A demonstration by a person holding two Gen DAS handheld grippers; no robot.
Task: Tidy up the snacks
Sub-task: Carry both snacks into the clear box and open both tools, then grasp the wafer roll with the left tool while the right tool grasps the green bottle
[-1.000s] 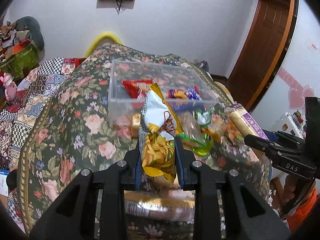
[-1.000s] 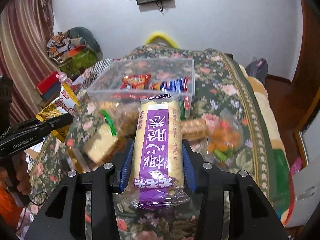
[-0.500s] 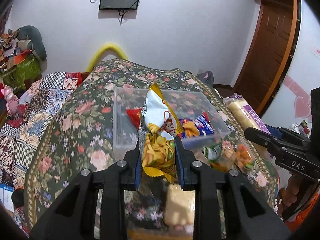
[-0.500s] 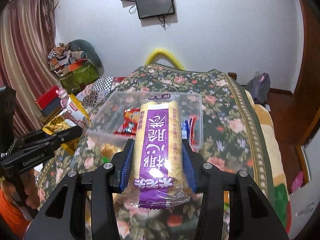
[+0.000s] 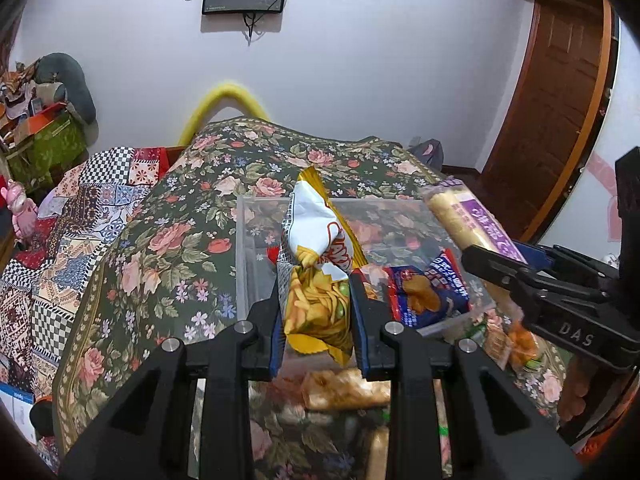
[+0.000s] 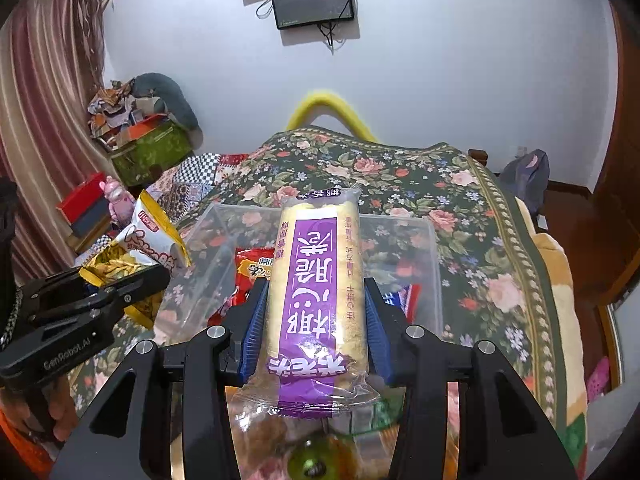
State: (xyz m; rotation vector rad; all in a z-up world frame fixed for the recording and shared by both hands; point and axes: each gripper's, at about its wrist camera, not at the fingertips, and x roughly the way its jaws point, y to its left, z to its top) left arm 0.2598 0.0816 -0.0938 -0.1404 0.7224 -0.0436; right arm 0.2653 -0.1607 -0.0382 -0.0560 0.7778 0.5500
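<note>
Left wrist view: left tool [image 5: 318, 304] grips a chip bag [image 5: 318, 264] over the box [image 5: 244, 264]. Right tool [image 6: 314, 320] squeezes a purple roll [image 6: 316, 280] there too. Best lower both well inside the box, then let go gently.
</note>
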